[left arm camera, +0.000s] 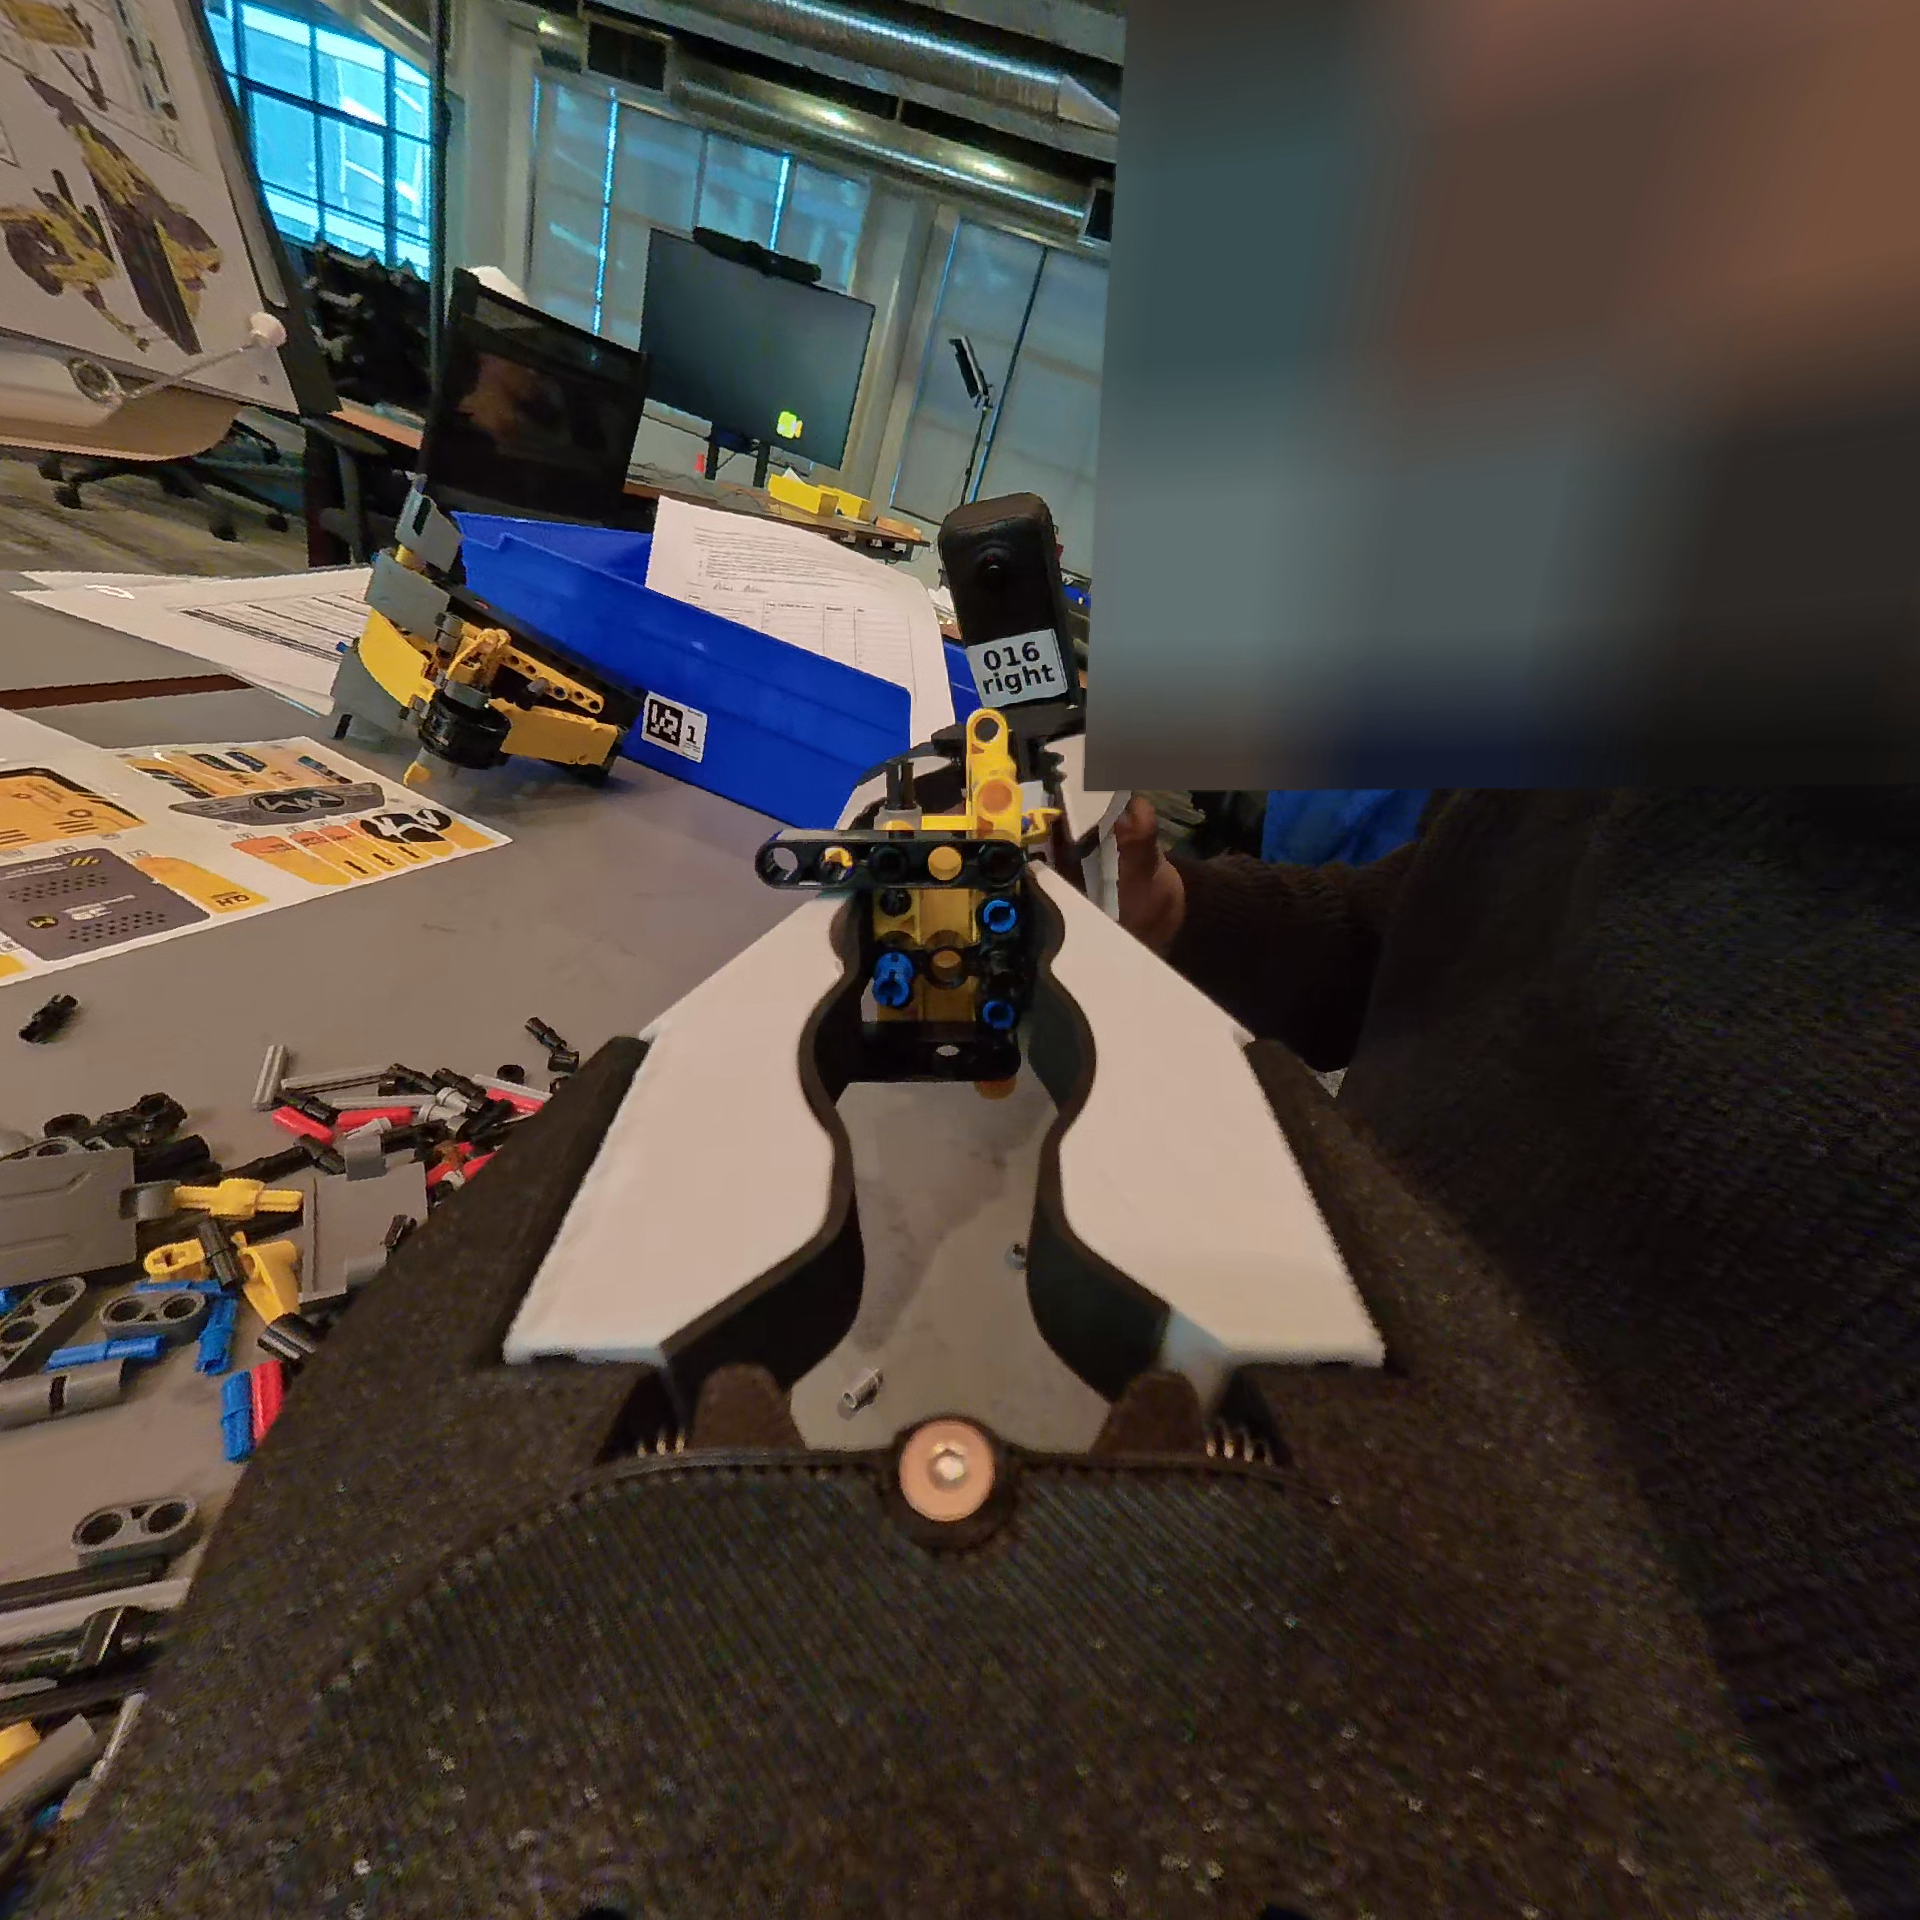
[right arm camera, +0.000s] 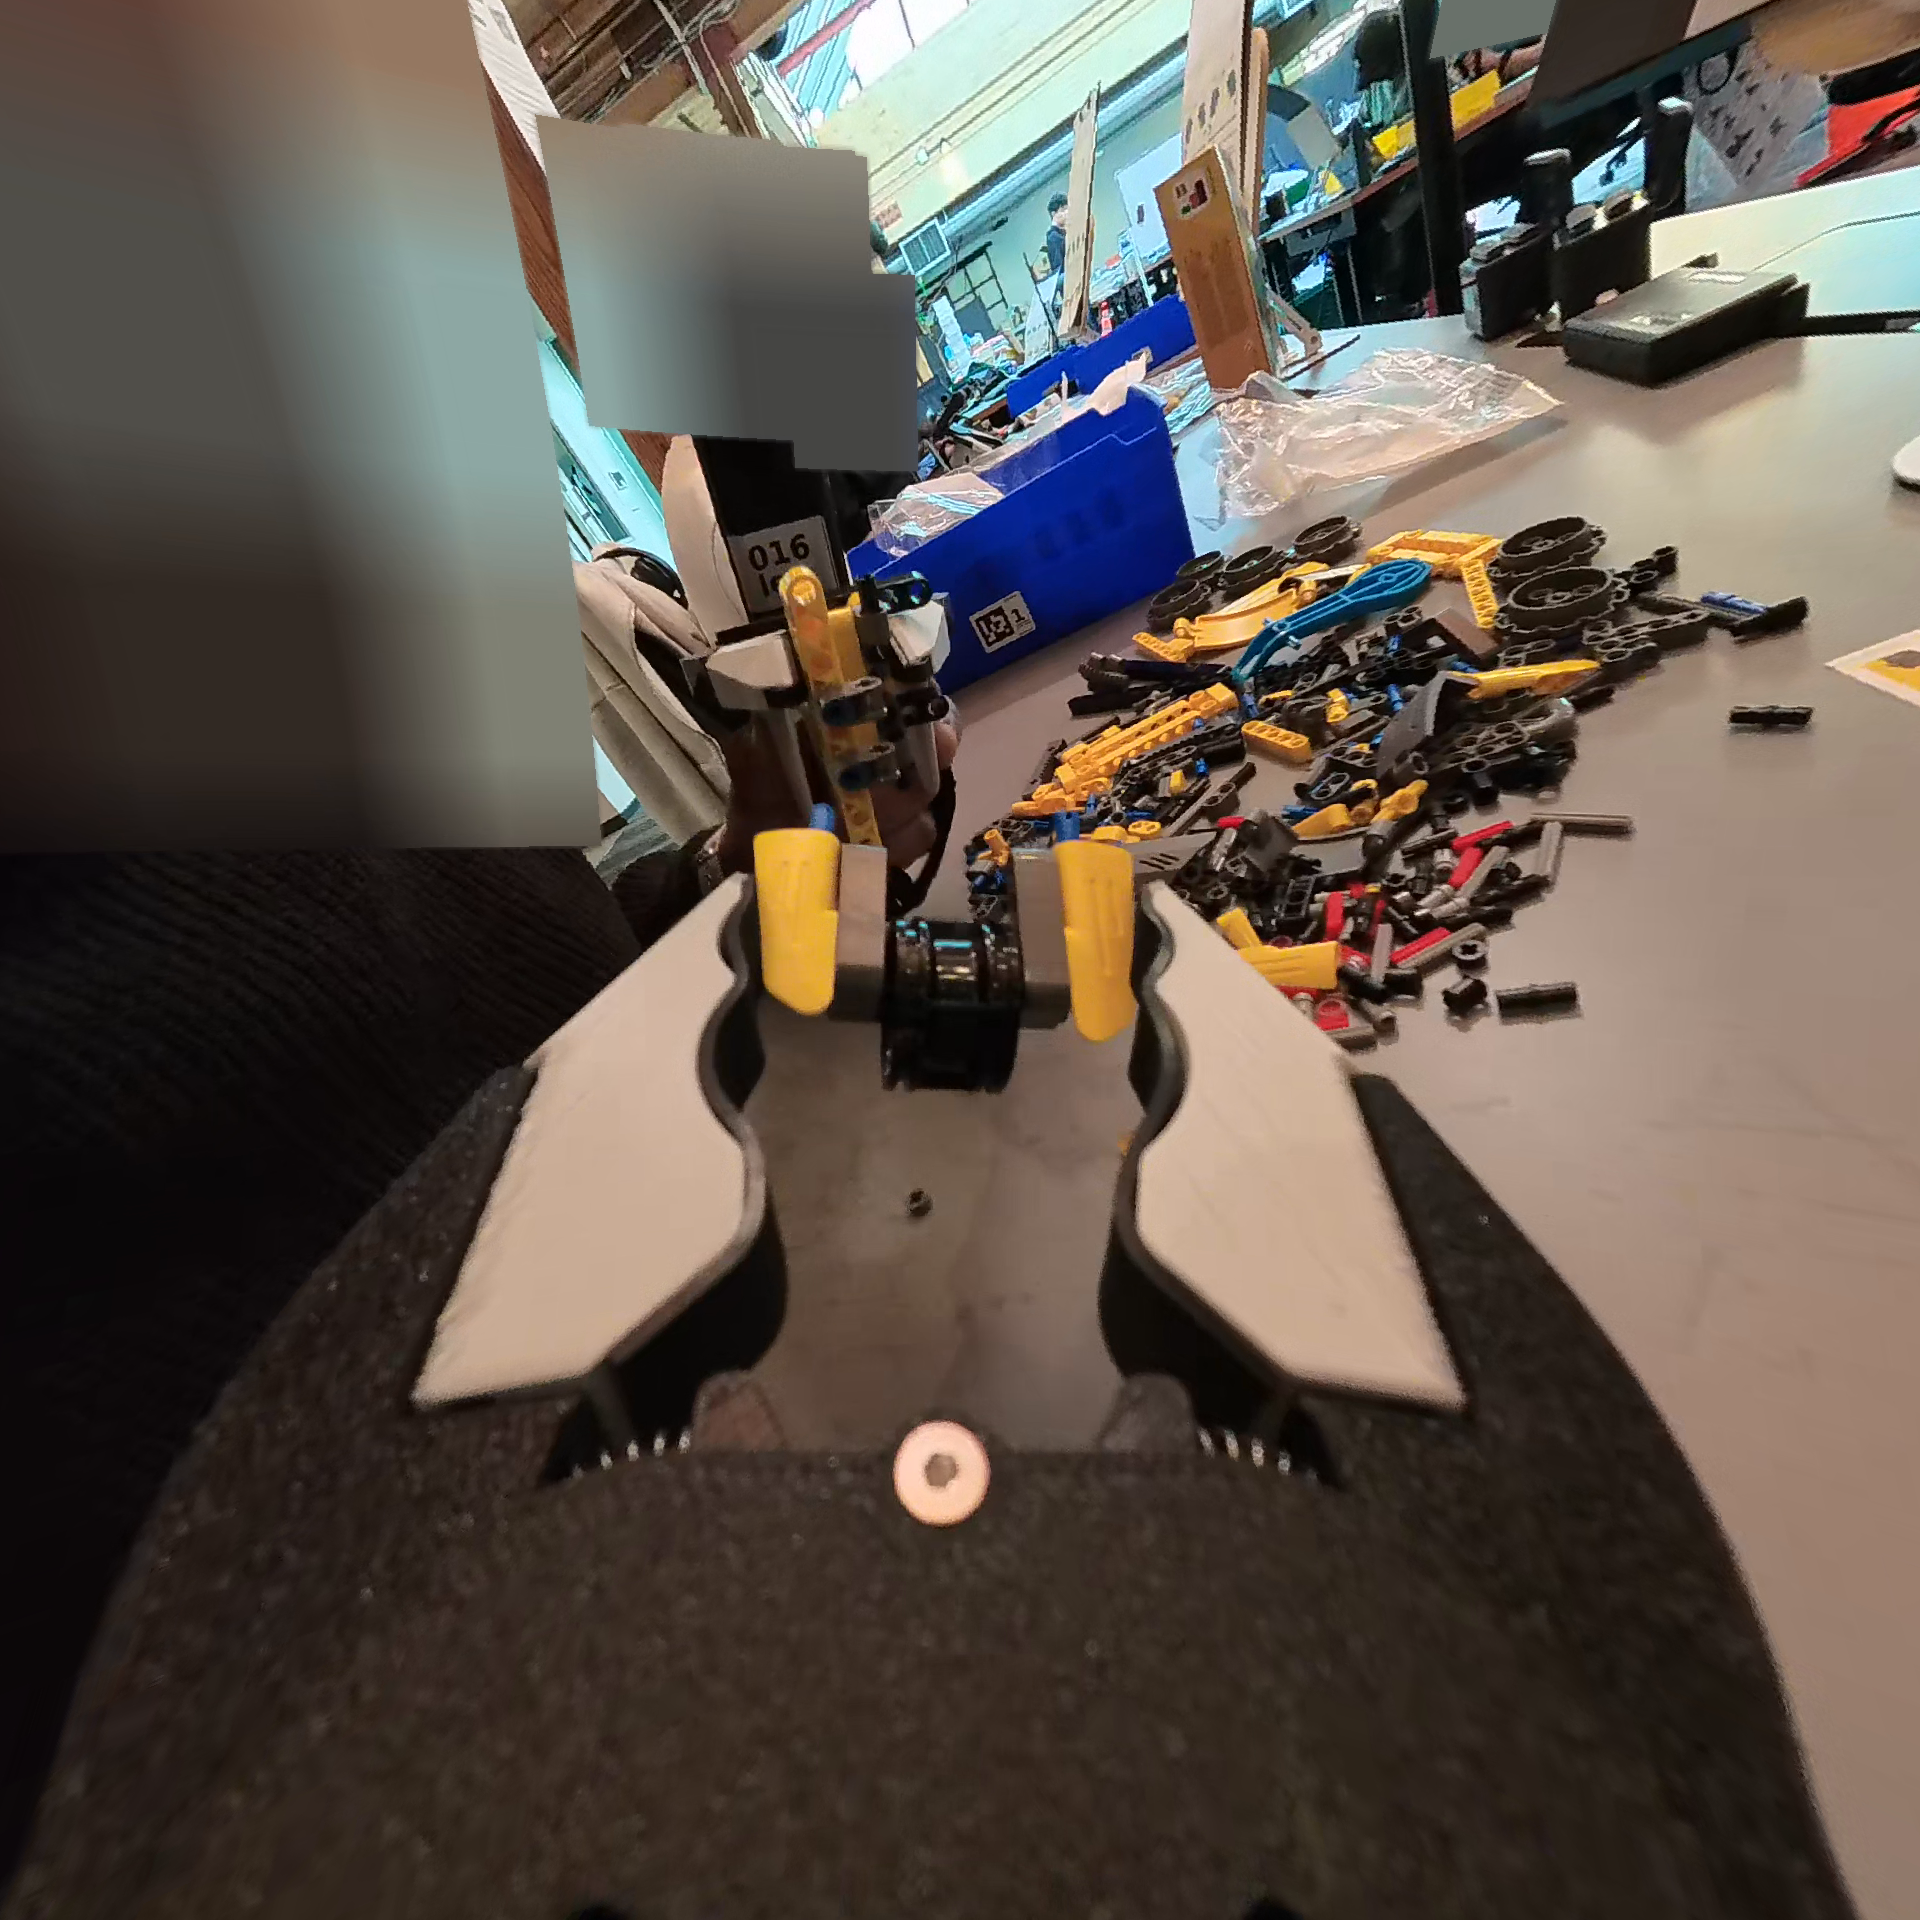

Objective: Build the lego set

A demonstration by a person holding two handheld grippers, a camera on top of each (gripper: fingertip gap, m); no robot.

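My left gripper (left arm camera: 940, 935) is shut on a small yellow and black brick assembly (left arm camera: 945, 935) with blue pins, held above the grey table (left arm camera: 582, 935). A black beam with holes sticks out from it to the left. My right gripper (right arm camera: 945, 935) is shut on a wheel assembly (right arm camera: 945, 987): a black wheel between grey blocks and two yellow curved pieces. The two grippers face each other closely. In the right wrist view the left gripper (right arm camera: 831, 675) shows just beyond the wheel, with the yellow and black assembly (right arm camera: 831, 707) upright in it.
A pile of loose pieces (left arm camera: 208, 1195) lies on the table (right arm camera: 1662, 1039); it also shows in the right wrist view (right arm camera: 1403, 748). A blue bin (left arm camera: 727, 665) (right arm camera: 1039, 530), a part-built yellow model (left arm camera: 478, 665), a sticker sheet (left arm camera: 208, 831) and plastic bags (right arm camera: 1351, 416) lie farther off. The gap from one gripper's tips to the other's is roughly 8 cm.
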